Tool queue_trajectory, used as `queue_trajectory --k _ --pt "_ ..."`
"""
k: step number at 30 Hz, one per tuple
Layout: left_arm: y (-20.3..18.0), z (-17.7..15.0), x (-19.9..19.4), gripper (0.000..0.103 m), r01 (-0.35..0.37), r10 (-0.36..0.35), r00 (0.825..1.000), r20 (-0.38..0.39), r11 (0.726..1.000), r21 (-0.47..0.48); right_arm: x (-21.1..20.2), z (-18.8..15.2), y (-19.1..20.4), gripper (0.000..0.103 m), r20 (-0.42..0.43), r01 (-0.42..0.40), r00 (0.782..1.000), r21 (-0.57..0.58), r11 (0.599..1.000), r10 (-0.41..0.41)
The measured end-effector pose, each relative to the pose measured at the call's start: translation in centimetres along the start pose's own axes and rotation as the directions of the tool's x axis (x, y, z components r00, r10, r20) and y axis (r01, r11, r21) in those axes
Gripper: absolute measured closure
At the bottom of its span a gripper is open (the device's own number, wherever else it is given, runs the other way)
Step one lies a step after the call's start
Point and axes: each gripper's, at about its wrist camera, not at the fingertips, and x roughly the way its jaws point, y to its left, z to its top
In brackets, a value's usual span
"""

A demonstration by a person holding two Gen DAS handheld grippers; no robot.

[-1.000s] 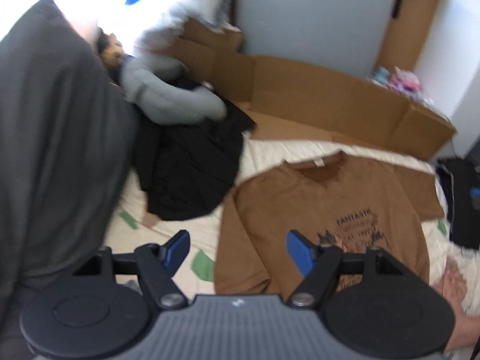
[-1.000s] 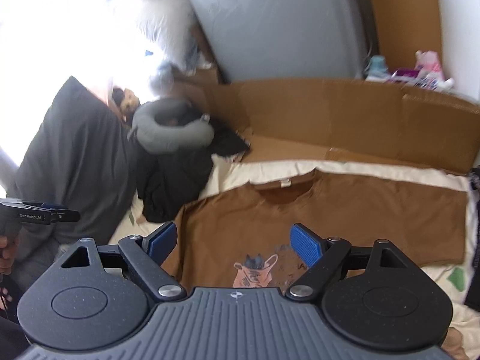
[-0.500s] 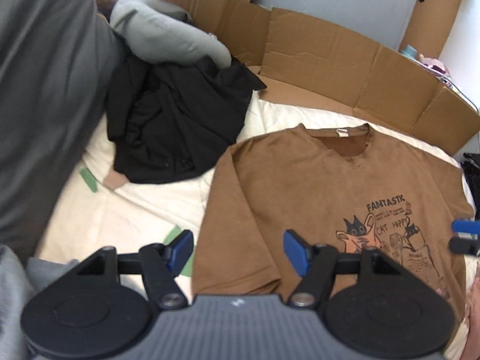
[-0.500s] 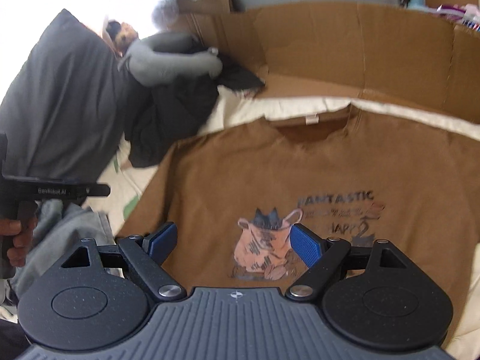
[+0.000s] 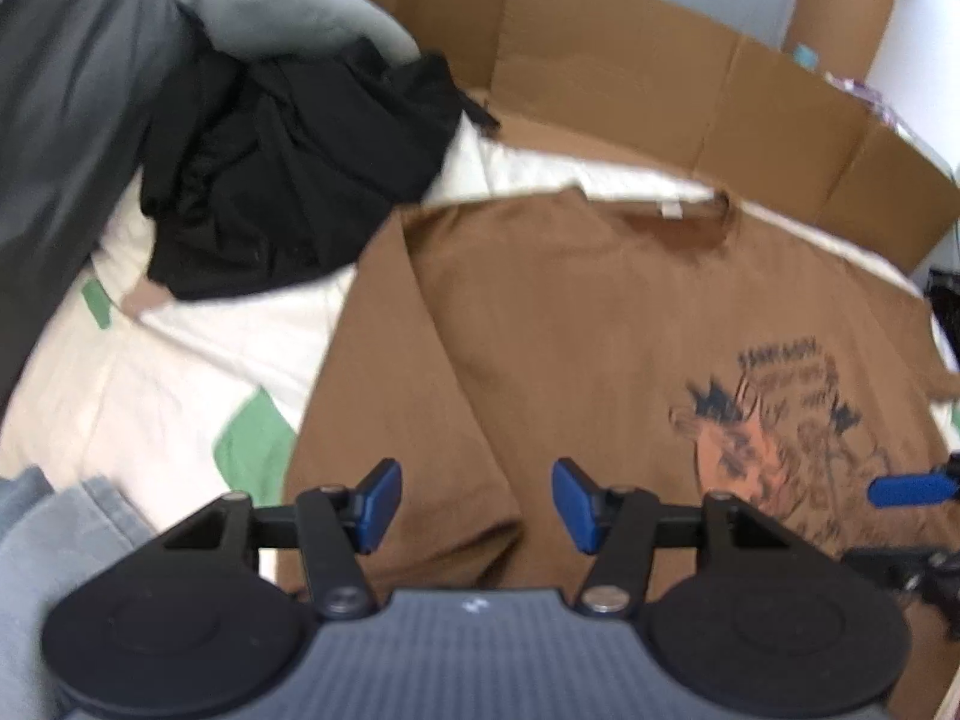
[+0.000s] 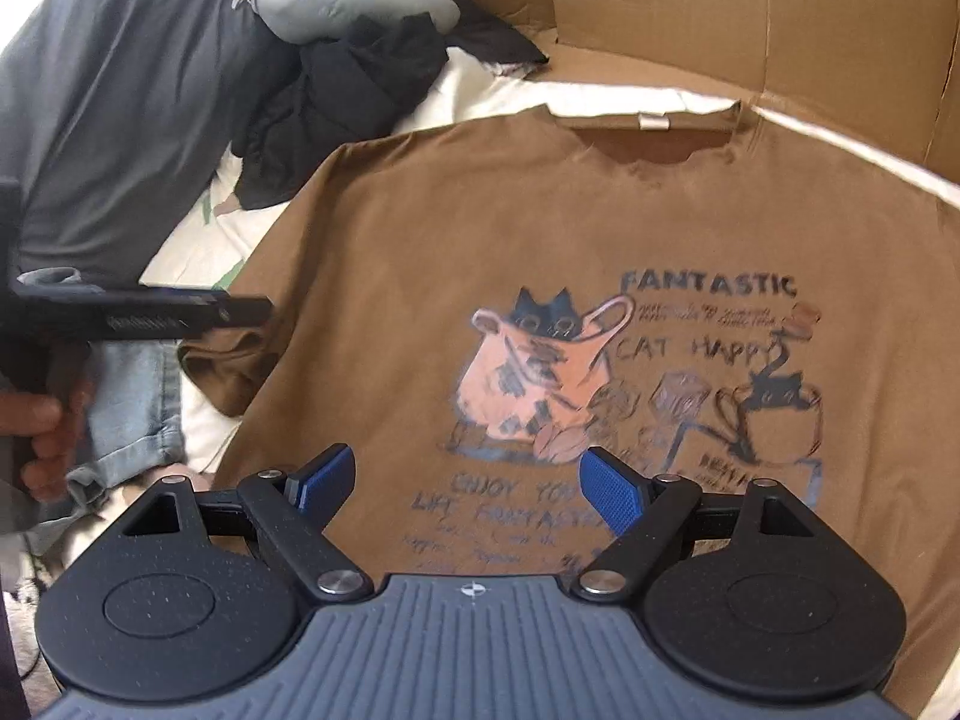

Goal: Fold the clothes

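Note:
A brown T-shirt point(image 5: 576, 324) with a cat print lies flat, front up, on a cream sheet; it also shows in the right wrist view point(image 6: 540, 228). My left gripper point(image 5: 474, 504) is open and empty, low over the shirt's left sleeve. My right gripper point(image 6: 462, 483) is open and empty, low over the lower part of the print. The left gripper's body shows from the side in the right wrist view point(image 6: 150, 315). One blue finger point(image 5: 912, 489) of the right gripper shows at the right edge of the left wrist view.
A heap of black clothes point(image 5: 282, 180) and a grey neck pillow point(image 5: 288, 18) lie at the back left. A dark grey pillow point(image 6: 120, 96) is on the left. Brown cardboard walls point(image 6: 750, 18) stand behind the shirt. Jeans point(image 6: 132, 408) lie at the near left.
Both grippers have come down and forward toward the shirt, which now fills more of each view. Both have stayed open.

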Motion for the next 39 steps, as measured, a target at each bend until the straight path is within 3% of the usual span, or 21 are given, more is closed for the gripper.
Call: queue_trajectory --k 2,7,12,14,17,26,39 --pt "0.1 -0.5 0.5 0.061 -0.01 0.009 1.0 -0.023 1.0 -0.022 0.0 -0.3 0.2 0.016 0.0 0.008 1.0 0.001 1.0 -0.008" --pt "-0.4 -1.1 0.8 0.06 -0.024 0.024 1.0 -0.003 1.0 -0.006 0.2 -0.6 0.6 0.016 0.003 0.035 0.999 0.022 0.999 -0.035" --pt "-1.9 -1.3 1.2 0.06 -0.06 0.057 0.998 0.036 0.995 0.076 0.5 -0.4 1.0 0.016 0.006 0.043 0.999 0.031 0.999 -0.043" --pt "-2.2 -1.2 1.0 0.078 -0.065 0.06 0.997 0.056 0.993 0.098 0.7 -0.2 1.2 0.016 0.004 0.042 0.999 0.029 0.999 -0.042" --pt "-1.6 -0.6 0.3 0.092 -0.056 0.051 0.996 0.072 0.995 0.077 0.8 0.2 1.3 0.016 0.001 0.02 1.0 0.051 0.999 -0.02" --pt "2.6 1.5 -2.4 0.098 -0.059 0.057 0.994 0.098 0.998 0.024 1.2 2.0 1.8 0.016 0.014 -0.003 1.0 0.034 0.999 0.003" --pt "11.5 3.7 -2.0 0.099 -0.122 0.131 0.989 0.073 0.986 -0.118 1.9 3.7 2.6 0.016 0.006 -0.031 1.0 0.024 0.999 0.031"
